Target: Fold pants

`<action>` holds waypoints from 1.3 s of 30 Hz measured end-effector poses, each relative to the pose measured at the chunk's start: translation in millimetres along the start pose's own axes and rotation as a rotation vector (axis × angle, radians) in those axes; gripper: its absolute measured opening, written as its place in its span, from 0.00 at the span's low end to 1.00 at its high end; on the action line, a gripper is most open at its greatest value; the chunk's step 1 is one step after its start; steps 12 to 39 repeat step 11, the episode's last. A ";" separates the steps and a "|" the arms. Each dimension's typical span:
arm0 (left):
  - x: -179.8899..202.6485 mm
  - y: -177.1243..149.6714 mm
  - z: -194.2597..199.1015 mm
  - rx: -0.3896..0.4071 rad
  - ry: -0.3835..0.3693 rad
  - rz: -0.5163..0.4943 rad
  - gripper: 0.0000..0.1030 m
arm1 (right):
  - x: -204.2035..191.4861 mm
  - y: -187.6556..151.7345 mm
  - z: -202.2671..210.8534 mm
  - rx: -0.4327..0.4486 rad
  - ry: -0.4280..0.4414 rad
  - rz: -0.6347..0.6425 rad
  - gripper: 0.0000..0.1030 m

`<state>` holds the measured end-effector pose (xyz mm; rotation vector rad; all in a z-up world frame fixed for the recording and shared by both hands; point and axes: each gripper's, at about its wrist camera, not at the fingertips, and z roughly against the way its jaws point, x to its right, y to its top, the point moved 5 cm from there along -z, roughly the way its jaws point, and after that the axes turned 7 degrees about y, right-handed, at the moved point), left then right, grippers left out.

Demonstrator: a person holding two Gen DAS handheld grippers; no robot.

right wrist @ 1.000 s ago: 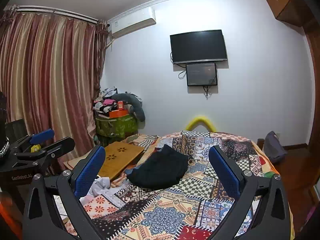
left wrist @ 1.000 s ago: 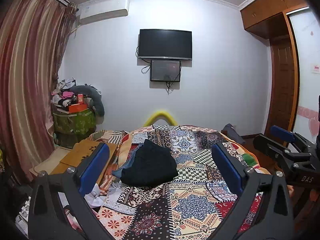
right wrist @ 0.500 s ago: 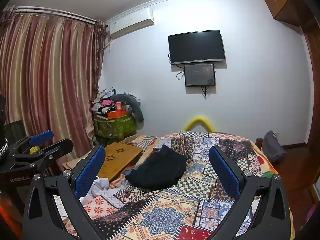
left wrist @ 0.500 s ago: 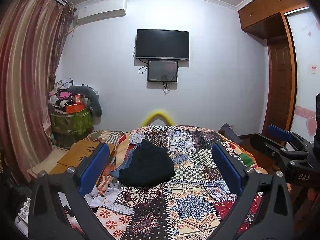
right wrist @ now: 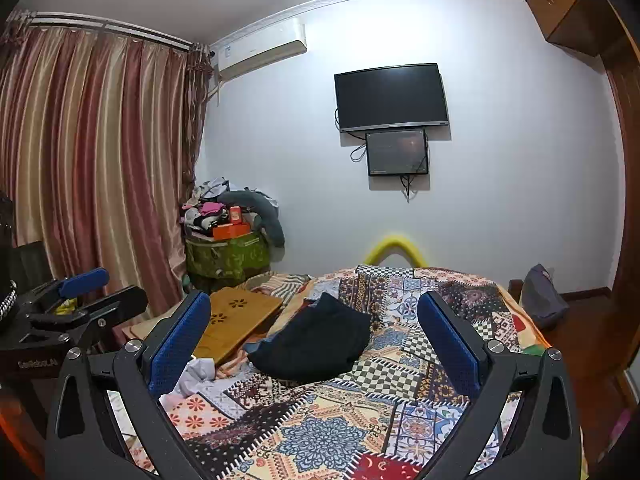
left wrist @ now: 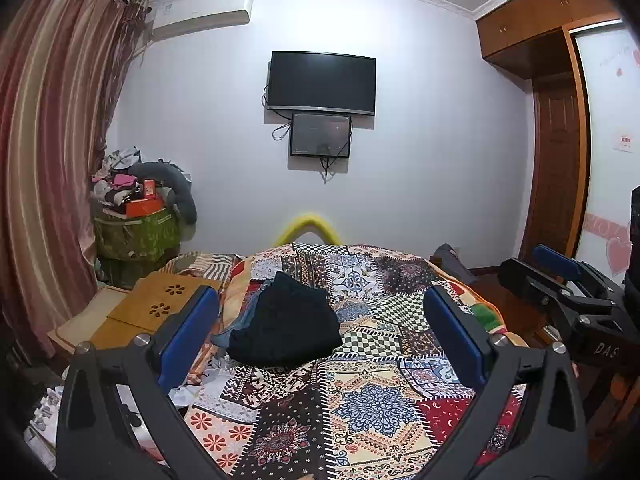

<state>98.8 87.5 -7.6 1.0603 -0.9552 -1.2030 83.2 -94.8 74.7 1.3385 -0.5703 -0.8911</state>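
Dark folded pants [left wrist: 286, 326] lie in a pile on the patchwork bedspread [left wrist: 360, 400], with a bit of blue denim [left wrist: 240, 320] sticking out at their left. They also show in the right wrist view [right wrist: 316, 344]. My left gripper [left wrist: 320, 328] is open and empty, held above the near part of the bed, well short of the pants. My right gripper [right wrist: 314, 338] is open and empty, likewise short of the pants. Each gripper shows at the edge of the other's view, the right one [left wrist: 560, 292] and the left one [right wrist: 76, 304].
A wooden lap table [right wrist: 236, 322] lies at the bed's left side. White cloth [right wrist: 192, 376] is crumpled near it. A green bin piled with clothes [right wrist: 228, 252] stands by the curtain [right wrist: 92, 168]. A grey bag [right wrist: 542, 296] sits at the right. A TV [right wrist: 390, 96] hangs on the far wall.
Both views have shifted slightly; the room drifts a little left in the frames. The pants lie unchanged and both grippers stay open.
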 end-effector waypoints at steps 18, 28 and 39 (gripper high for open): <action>-3.4 -4.2 -2.8 0.003 0.015 0.005 1.00 | -2.3 -1.0 -3.4 -0.013 0.001 0.006 1.00; -3.4 -4.2 -2.8 0.003 0.015 0.005 1.00 | -2.3 -1.0 -3.4 -0.013 0.001 0.006 1.00; -3.4 -4.2 -2.8 0.003 0.015 0.005 1.00 | -2.3 -1.0 -3.4 -0.013 0.001 0.006 1.00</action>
